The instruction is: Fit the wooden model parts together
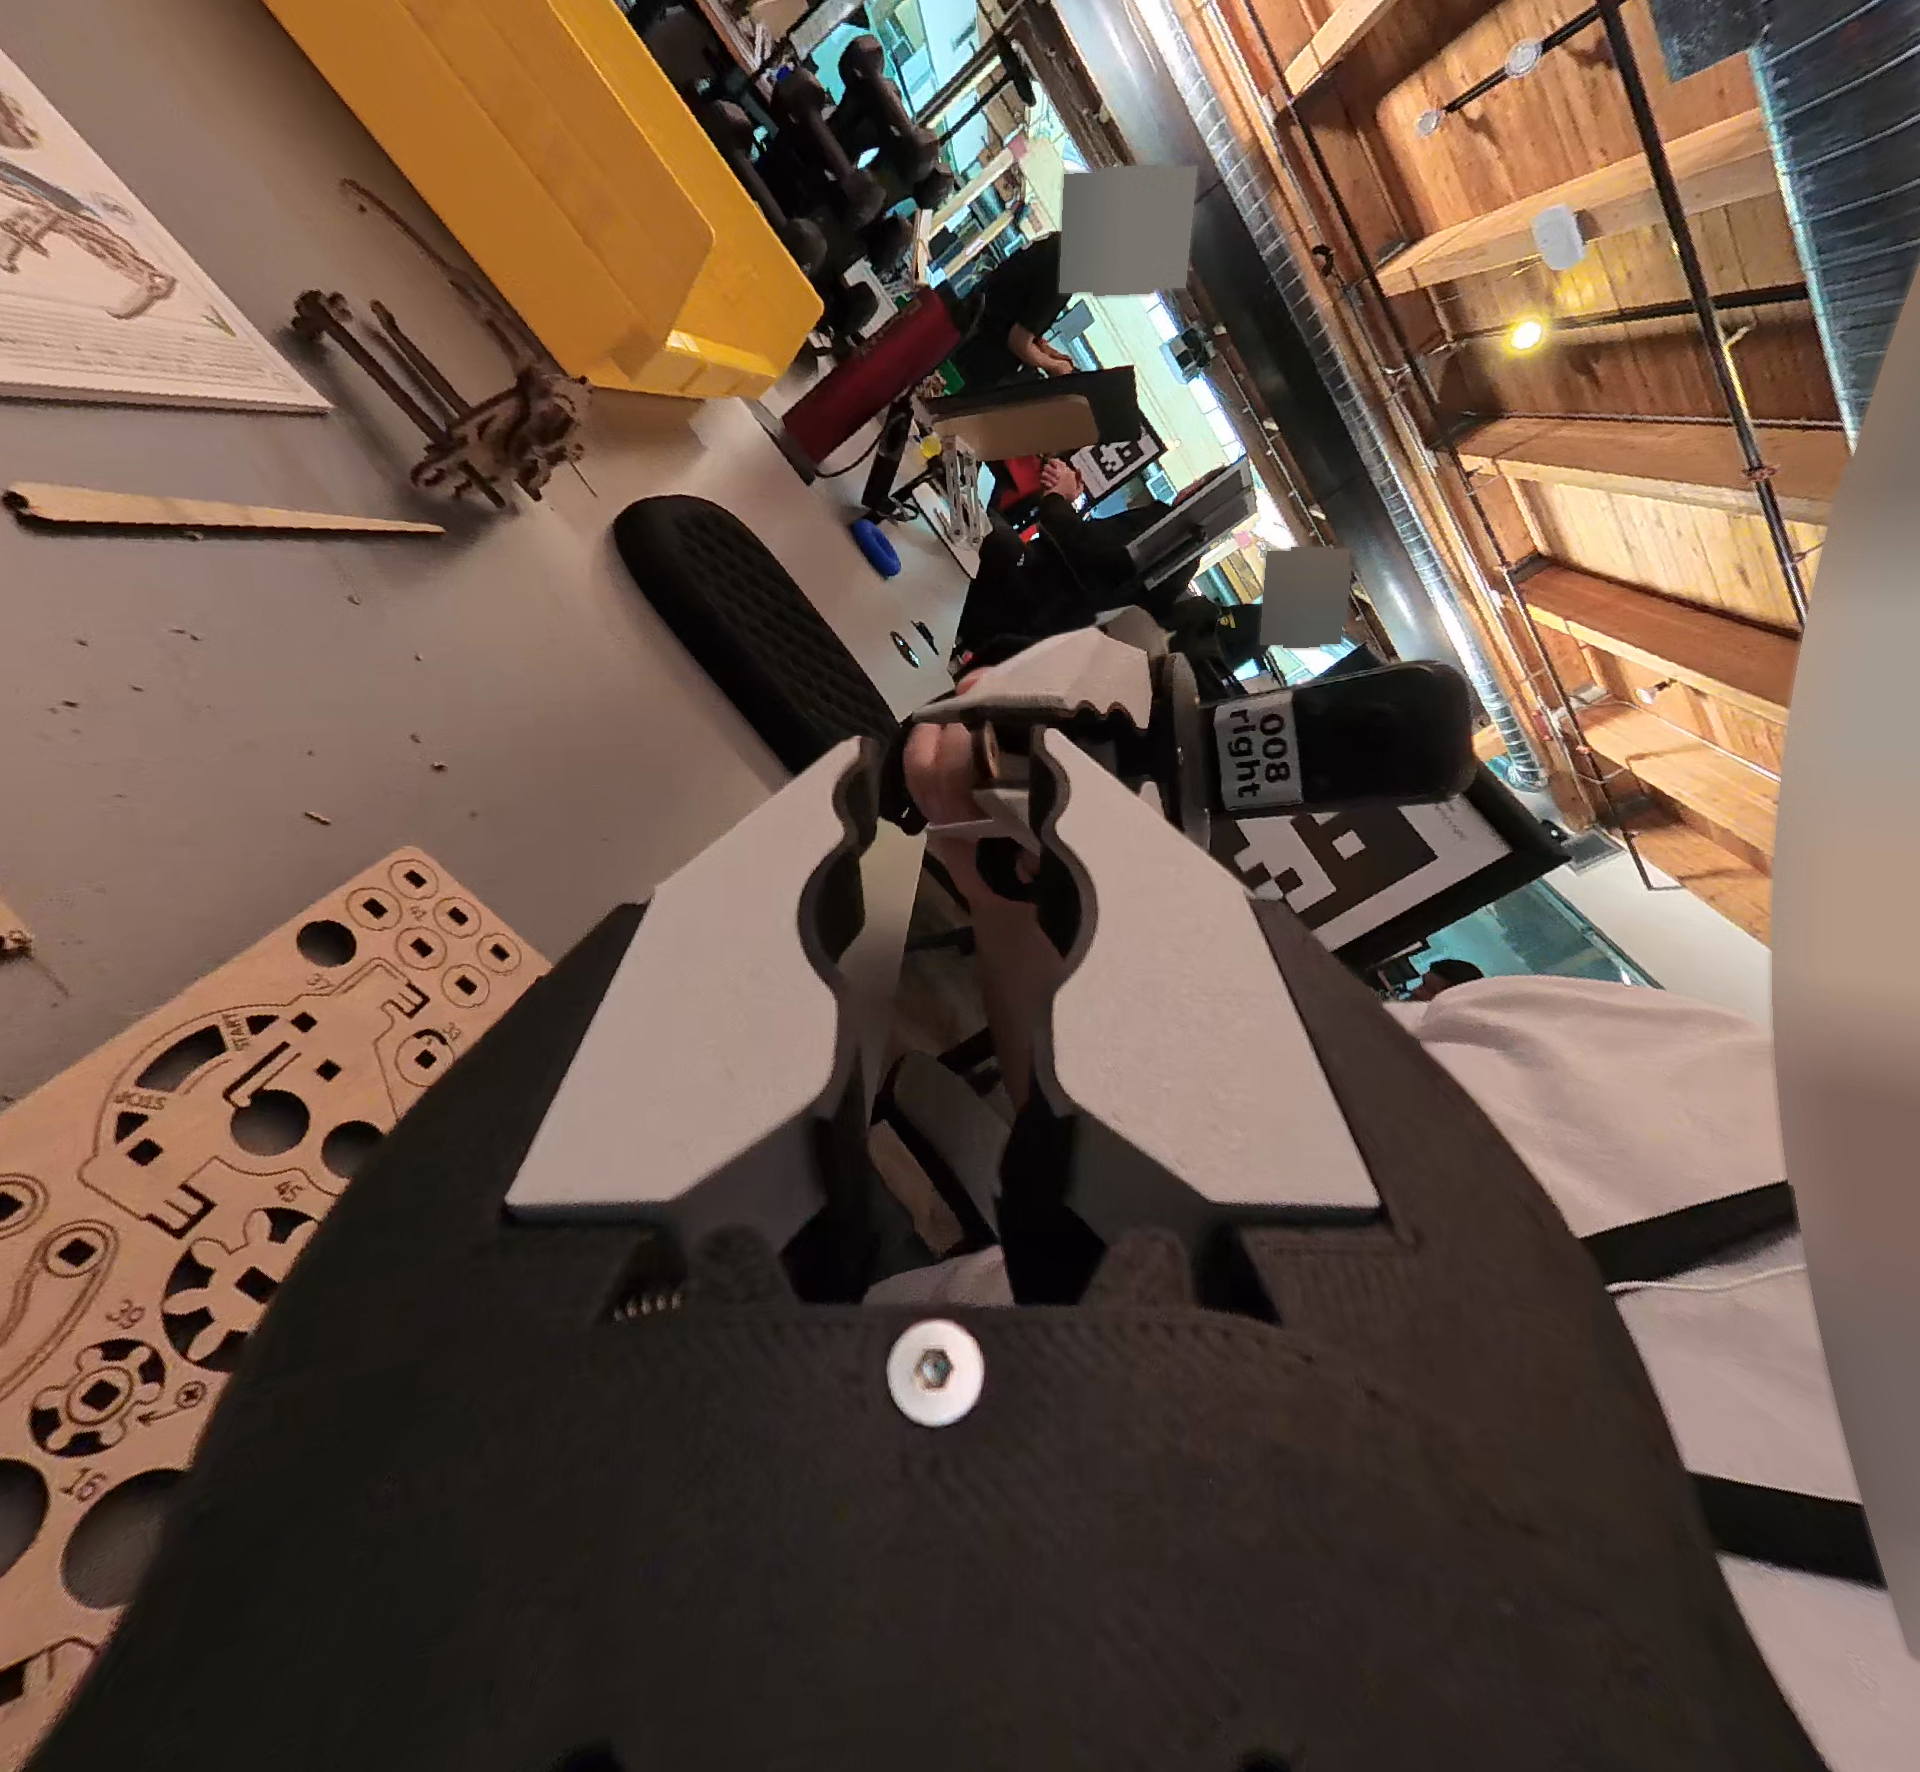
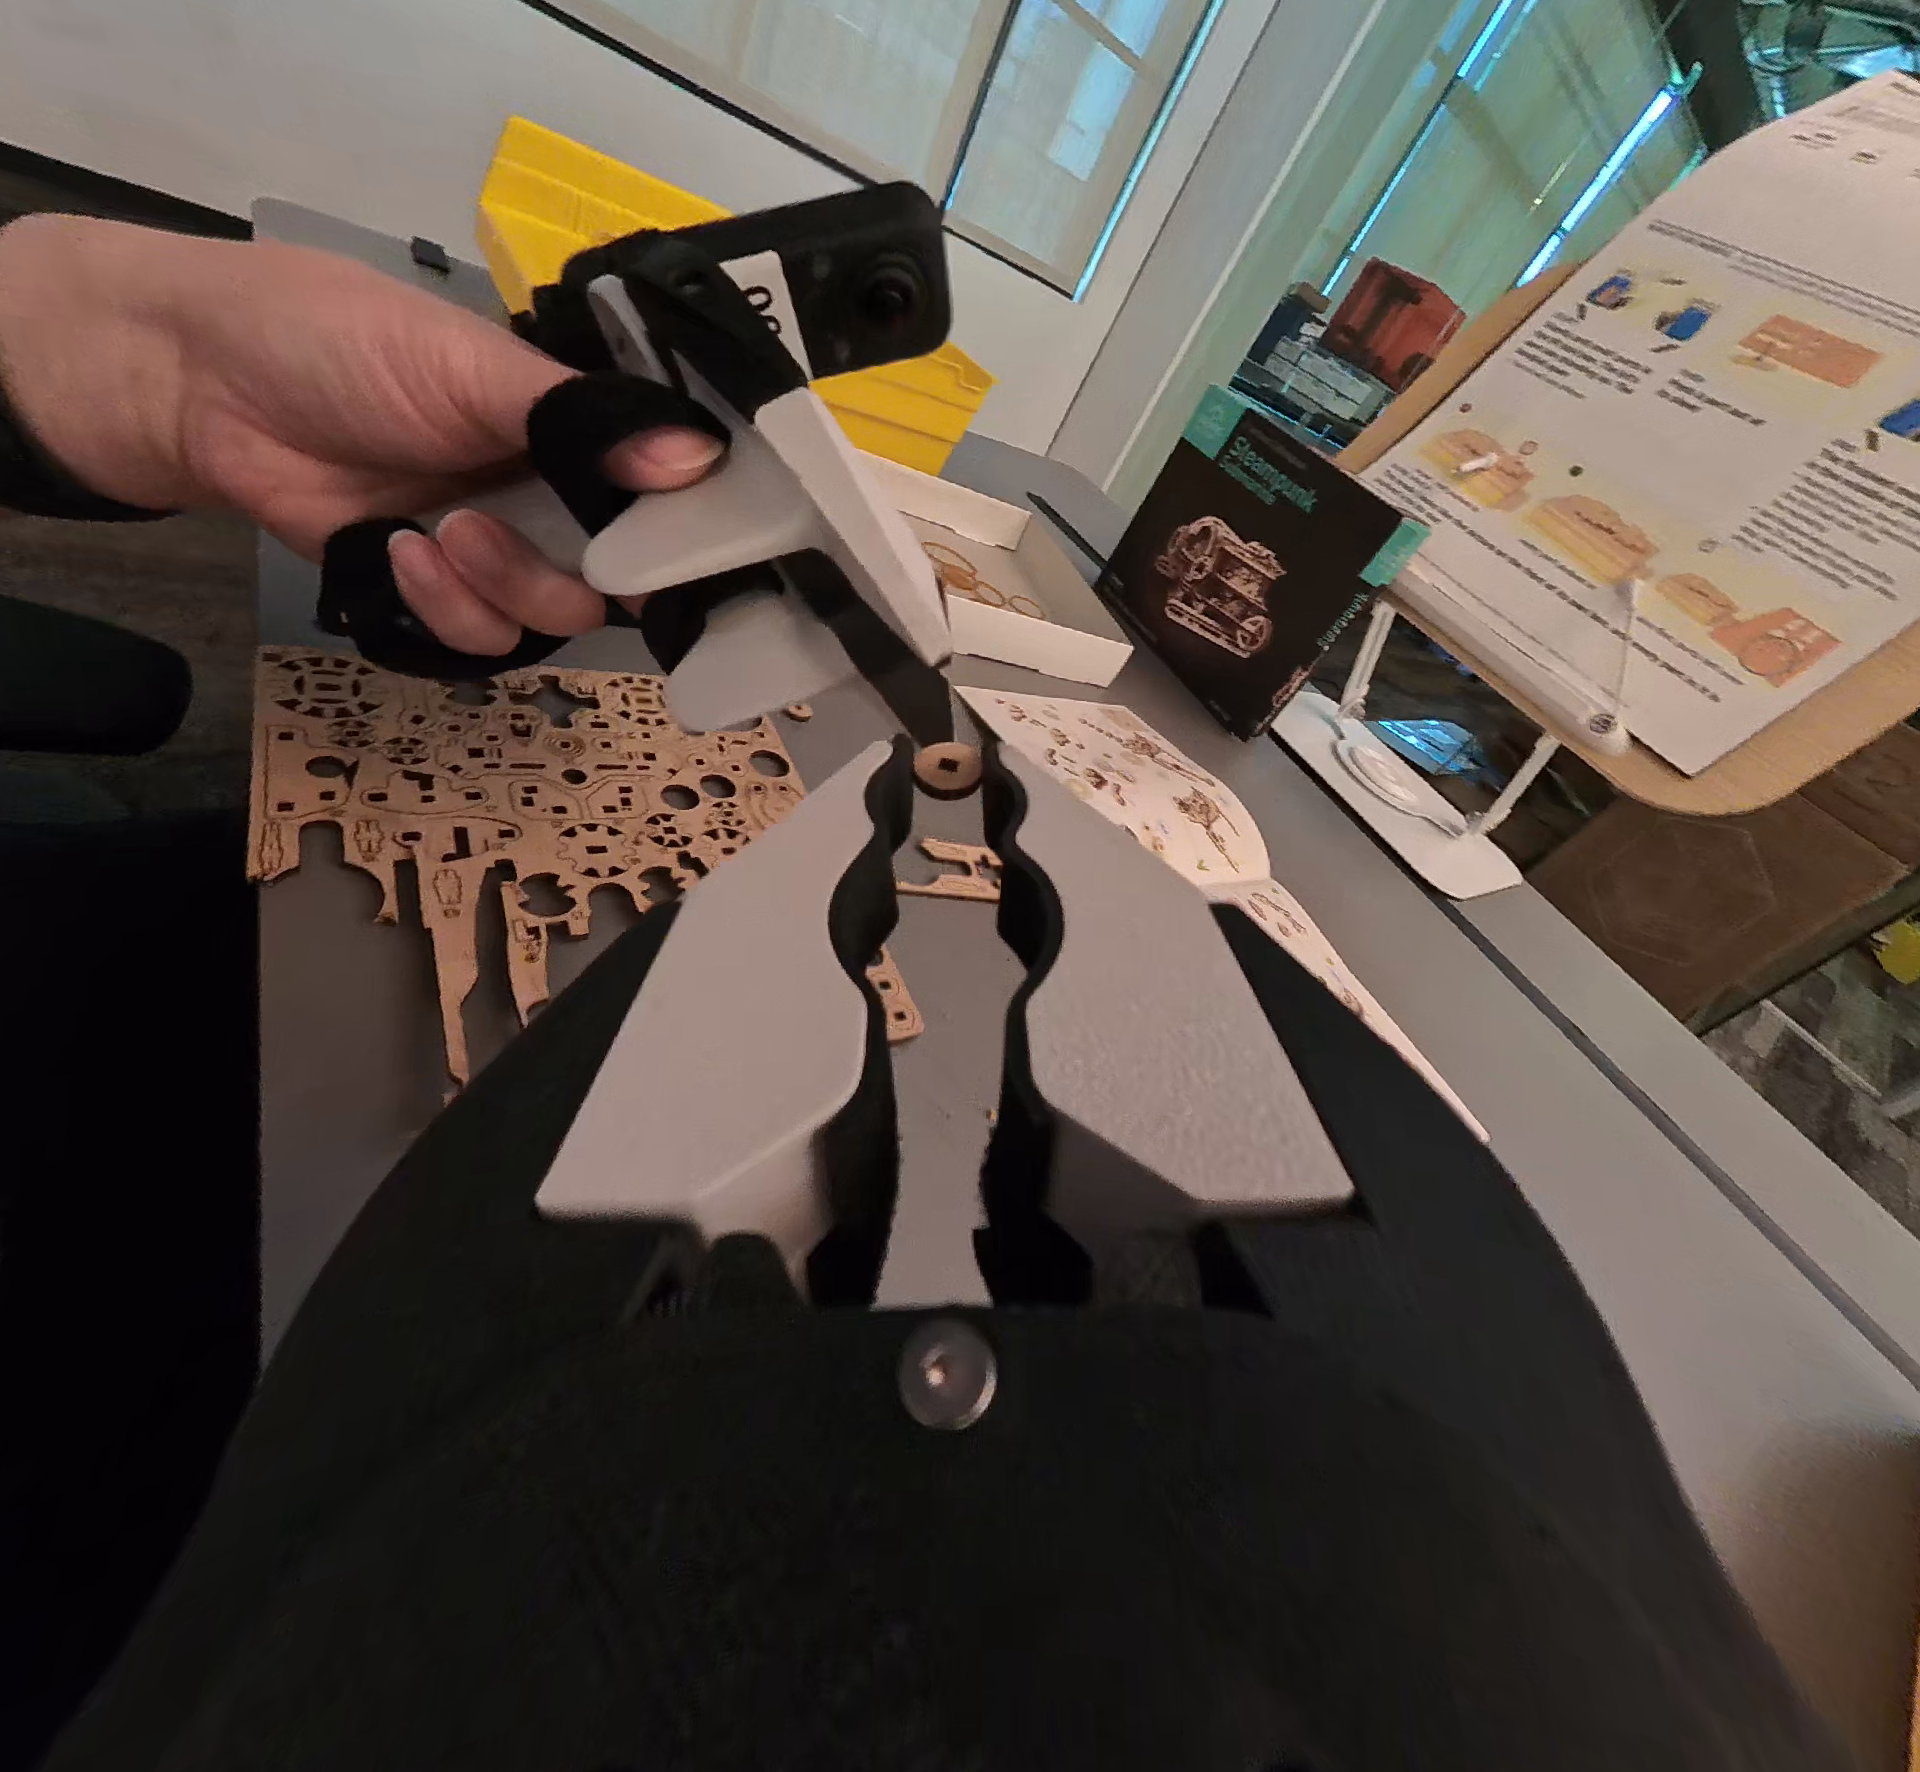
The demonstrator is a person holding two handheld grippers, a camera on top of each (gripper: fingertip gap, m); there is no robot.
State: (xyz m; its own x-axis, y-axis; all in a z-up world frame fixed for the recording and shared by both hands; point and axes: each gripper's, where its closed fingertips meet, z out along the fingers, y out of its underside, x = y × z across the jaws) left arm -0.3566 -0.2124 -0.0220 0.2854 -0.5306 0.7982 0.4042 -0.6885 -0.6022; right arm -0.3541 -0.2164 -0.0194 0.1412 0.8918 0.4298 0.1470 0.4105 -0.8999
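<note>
My right gripper (image 2: 943, 766) is shut on a small round wooden disc (image 2: 948, 766) with a square hole, held above the grey table (image 2: 1351, 995). A hand holds my left gripper (image 2: 928, 720) just above and behind the disc, tips pointing down at it. In the left wrist view my left gripper (image 1: 956, 766) has its jaws a little apart with nothing clearly between them. The disc (image 1: 987, 754) shows edge-on just beyond its tips, held in the right gripper's fingers (image 1: 1049, 673).
A punched wooden parts sheet (image 2: 499, 787) lies on the table, with a small loose part (image 2: 956, 870) and an instruction booklet (image 2: 1143, 787). Farther off are a white tray (image 2: 1018, 610), a dark box (image 2: 1247, 569), yellow bins (image 1: 520, 112) and a part-built model (image 1: 499, 434). The part-built model (image 1: 499, 434) is about equally far from each gripper, around 20 cm.
</note>
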